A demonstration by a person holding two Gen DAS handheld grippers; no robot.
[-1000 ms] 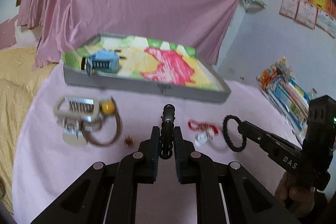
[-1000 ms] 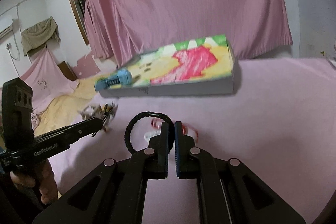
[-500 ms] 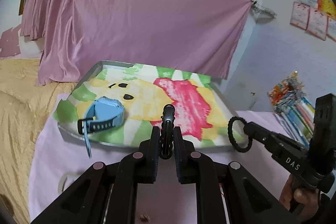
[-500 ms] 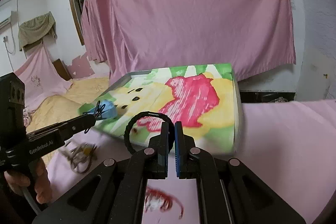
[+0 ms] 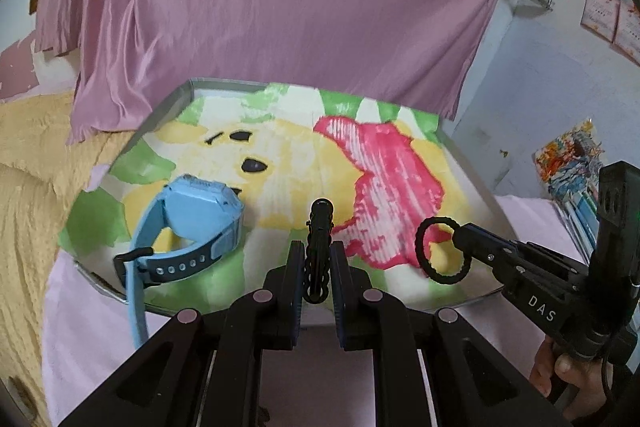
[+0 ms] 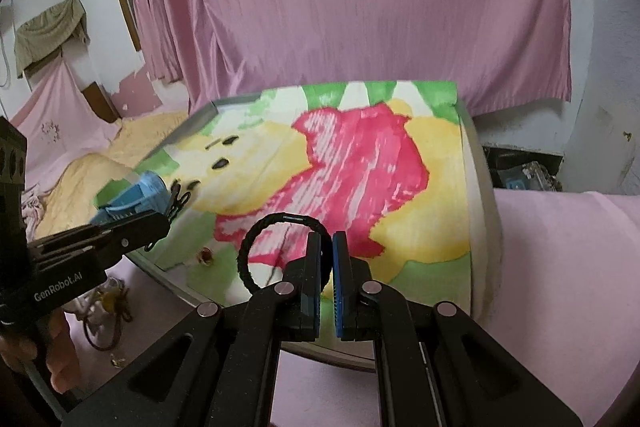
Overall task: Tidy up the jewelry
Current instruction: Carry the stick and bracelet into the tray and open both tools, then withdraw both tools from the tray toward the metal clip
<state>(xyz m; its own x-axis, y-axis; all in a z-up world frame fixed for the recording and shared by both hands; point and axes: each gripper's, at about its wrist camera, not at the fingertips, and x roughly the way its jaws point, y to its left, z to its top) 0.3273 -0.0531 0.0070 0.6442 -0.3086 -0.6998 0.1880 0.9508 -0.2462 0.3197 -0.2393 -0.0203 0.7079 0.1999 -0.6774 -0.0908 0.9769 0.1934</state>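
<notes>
A grey tray (image 5: 472, 171) lined with a yellow, red and green cartoon picture lies on the pink cloth. A light blue watch (image 5: 192, 223) sits in its near left part, also seen as the watch (image 6: 132, 197). My left gripper (image 5: 316, 251) is shut on a black beaded band (image 5: 320, 223) held edge-on above the tray's near rim. My right gripper (image 6: 326, 243) is shut on a black ring-shaped hair tie (image 6: 256, 239), hanging over the tray's near right part. Each gripper shows in the other view: right gripper (image 5: 460, 237), left gripper (image 6: 164, 217).
A small brown bead (image 6: 206, 255) lies in the tray near its front edge. Loose jewelry, with a brown cord and a yellow bead (image 6: 108, 301), sits on the pink cloth left of the tray. A pink curtain (image 5: 280, 7) hangs behind. Colourful packets (image 5: 568, 163) lie at the right.
Both grippers have moved forward from above the pink cloth to over the tray, each still holding its black piece. The loose jewelry has dropped out of the left wrist view.
</notes>
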